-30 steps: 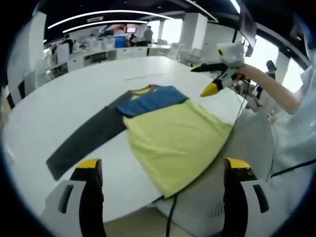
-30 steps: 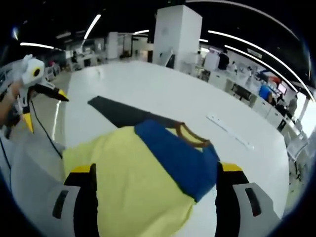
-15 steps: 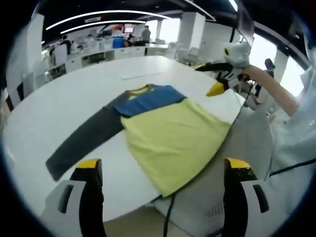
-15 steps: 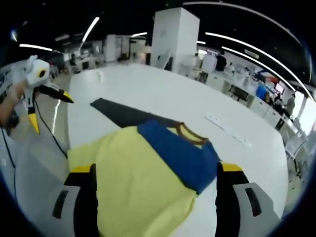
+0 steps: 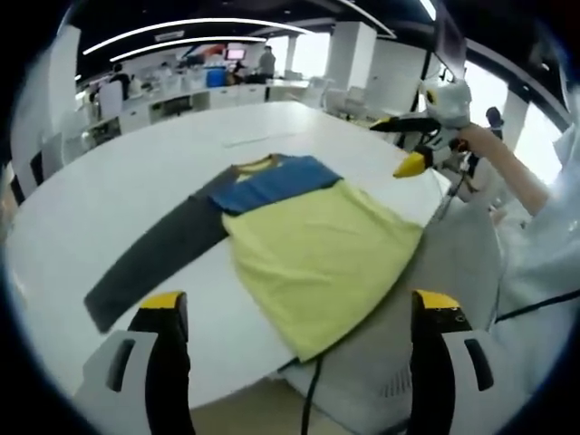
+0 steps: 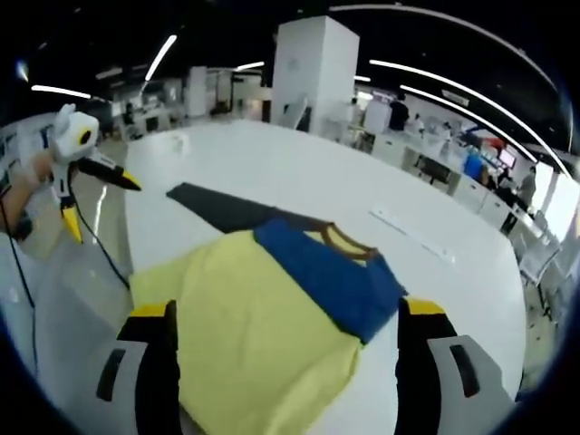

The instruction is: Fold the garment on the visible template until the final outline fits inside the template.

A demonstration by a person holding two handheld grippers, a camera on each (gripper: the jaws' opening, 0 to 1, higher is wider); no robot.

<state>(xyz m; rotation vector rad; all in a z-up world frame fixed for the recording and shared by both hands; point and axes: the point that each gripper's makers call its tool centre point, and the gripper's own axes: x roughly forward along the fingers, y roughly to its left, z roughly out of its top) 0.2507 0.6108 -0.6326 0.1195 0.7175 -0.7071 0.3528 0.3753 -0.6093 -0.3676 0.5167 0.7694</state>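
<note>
Garment (image 5: 299,236) is seen spread at the table (image 5: 118,181) edge, one dark sleeve (image 5: 159,258) laid out flat, hem overhanging. Left gripper (image 5: 290,362) and right gripper (image 6: 285,362) are held above it, jaws apart, nothing gripped. Folding appears barely begun.

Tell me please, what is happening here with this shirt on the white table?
A person holds a two-jaw gripper in each hand above a white table. A long-sleeved shirt with a yellow body and blue shoulders lies flat there, one dark grey sleeve stretched out to the side. Both the left gripper and the right gripper are open, hang in the air and touch nothing. The hem sits at the table edge. Folding is not finished.
</note>
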